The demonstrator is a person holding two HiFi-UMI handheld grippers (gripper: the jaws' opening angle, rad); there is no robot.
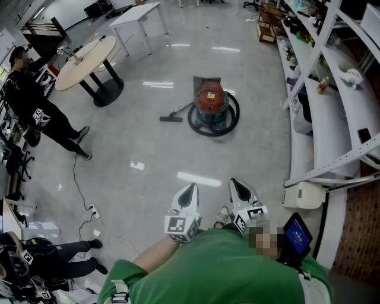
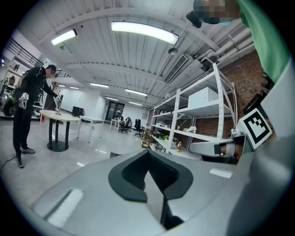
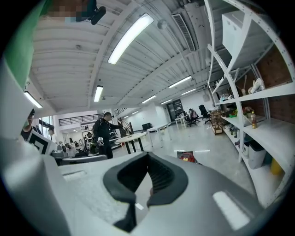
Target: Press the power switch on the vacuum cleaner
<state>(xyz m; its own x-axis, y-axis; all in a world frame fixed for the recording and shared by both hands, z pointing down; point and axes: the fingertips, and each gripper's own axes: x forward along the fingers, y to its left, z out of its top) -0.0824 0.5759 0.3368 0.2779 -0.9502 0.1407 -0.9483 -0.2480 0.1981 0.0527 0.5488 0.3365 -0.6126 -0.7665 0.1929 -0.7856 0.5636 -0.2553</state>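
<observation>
The vacuum cleaner (image 1: 211, 102) is a red drum on a dark wheeled base, standing on the grey floor well ahead of me. Its hose loops round the base and ends in a floor nozzle (image 1: 171, 119) to its left. My left gripper (image 1: 190, 190) and right gripper (image 1: 236, 185) are held side by side near my body, far short of the vacuum, both shut and holding nothing. In the right gripper view the red vacuum (image 3: 186, 157) peeks just over the shut jaws of the right gripper (image 3: 148, 157). The left gripper view shows only the left gripper (image 2: 148, 156) and the room; the vacuum is hidden.
A person in black (image 1: 35, 107) leans at a round table (image 1: 89, 56) at the far left. A white table (image 1: 136, 15) stands behind it. White shelving (image 1: 332, 101) runs along the right. A cable and power strip (image 1: 92, 211) lie on the floor at left.
</observation>
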